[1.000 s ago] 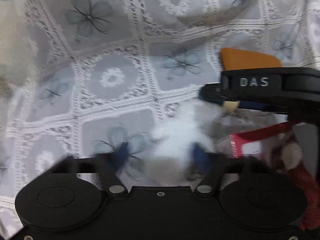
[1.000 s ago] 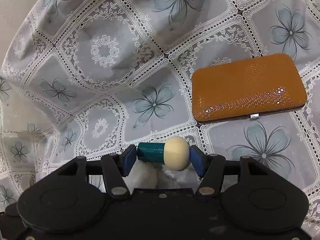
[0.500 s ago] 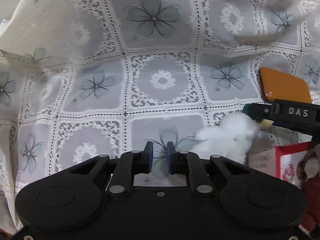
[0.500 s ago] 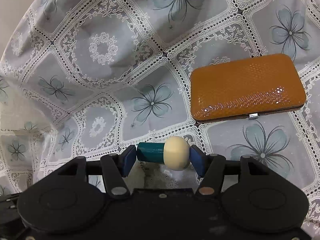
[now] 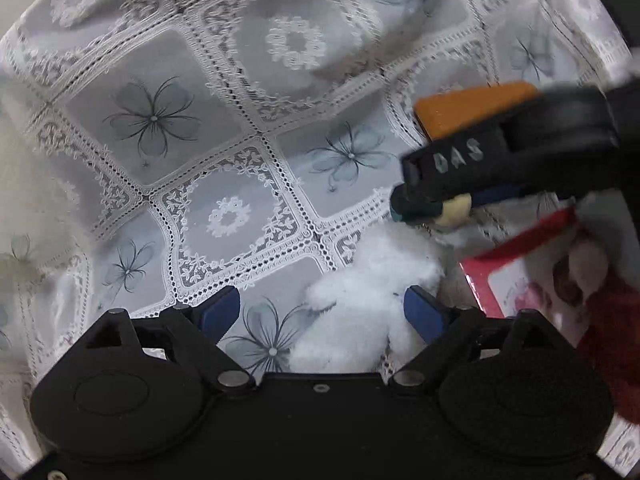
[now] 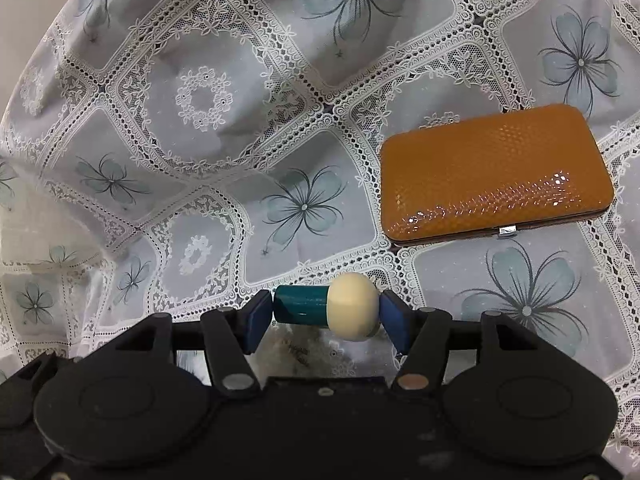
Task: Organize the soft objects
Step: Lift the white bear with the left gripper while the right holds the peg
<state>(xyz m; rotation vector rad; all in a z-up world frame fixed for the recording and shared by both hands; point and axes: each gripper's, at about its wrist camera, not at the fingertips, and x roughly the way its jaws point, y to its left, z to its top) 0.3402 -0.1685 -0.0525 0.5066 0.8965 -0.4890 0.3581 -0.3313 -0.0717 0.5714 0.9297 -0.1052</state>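
We are looking down on a lace tablecloth (image 6: 208, 100) with grey flower panels, lying rumpled under everything else. We are taking the orange case (image 6: 496, 176) as our landmark; it is lying flat on the cloth, clasp edge facing the right wrist camera.

In the left wrist view, a red-edged package (image 5: 516, 280) is sitting nearer the camera than the case, at the right edge, with something dark red and plush (image 5: 608, 336) lying against it; we cannot tell what that is.

The white fluffy toy (image 5: 372, 288) is resting on the cloth, nearer the left camera than the case and just left of the package. We are holding the left gripper (image 5: 326, 314) with its blue pads spread wide, the toy's fluff sitting between them, close against the right pad (image 5: 420, 314); we cannot tell whether the pad is touching it.

The right gripper (image 6: 322, 316) is hovering in front of the case, its pads pinching a small peg (image 6: 328, 306) end to end, teal cylinder on one side, cream knob on the other. From the left camera, that peg (image 5: 432, 210) is hanging just above the toy's far end.
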